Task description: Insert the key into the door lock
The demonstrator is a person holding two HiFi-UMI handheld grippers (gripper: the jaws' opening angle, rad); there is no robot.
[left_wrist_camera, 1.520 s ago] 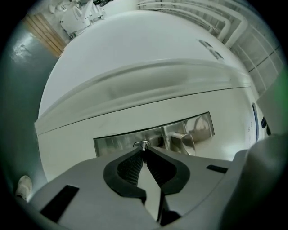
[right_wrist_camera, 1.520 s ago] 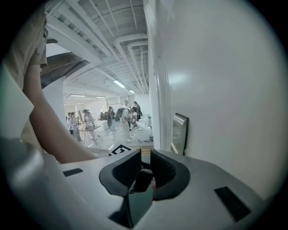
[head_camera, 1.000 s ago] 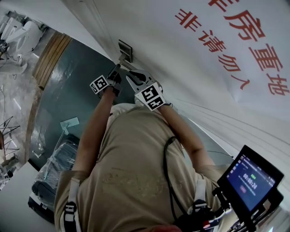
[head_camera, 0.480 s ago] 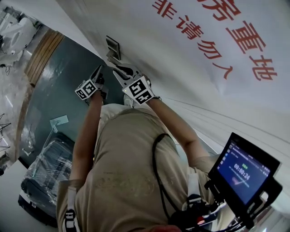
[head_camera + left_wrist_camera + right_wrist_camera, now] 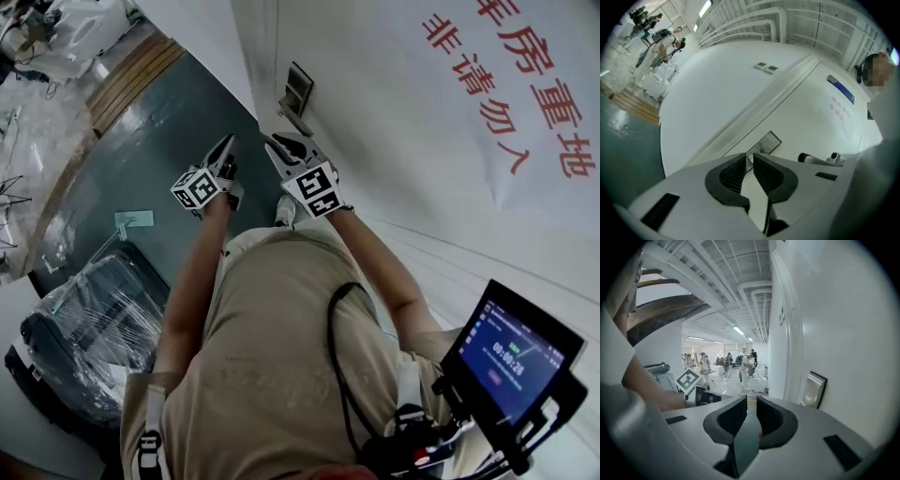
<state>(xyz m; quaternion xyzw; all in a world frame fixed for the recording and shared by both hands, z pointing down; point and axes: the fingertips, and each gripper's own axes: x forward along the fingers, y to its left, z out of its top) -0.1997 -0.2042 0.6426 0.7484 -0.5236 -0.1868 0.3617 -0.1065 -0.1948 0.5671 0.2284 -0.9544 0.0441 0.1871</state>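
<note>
head view puts both grippers short of the lock plate (image 5: 298, 86) on the white door (image 5: 394, 187), neither touching it. the left gripper (image 5: 226, 145) is below and to the left of the plate, and the right gripper (image 5: 286, 148) is just below it. left gripper view has its jaws drawn together to a thin slit with nothing in it, the plate showing just past the tips. right gripper view has its jaws likewise closed to a narrow slit, the plate standing apart to the right of the tips. whether a key sits in that slit i cannot tell.
</note>
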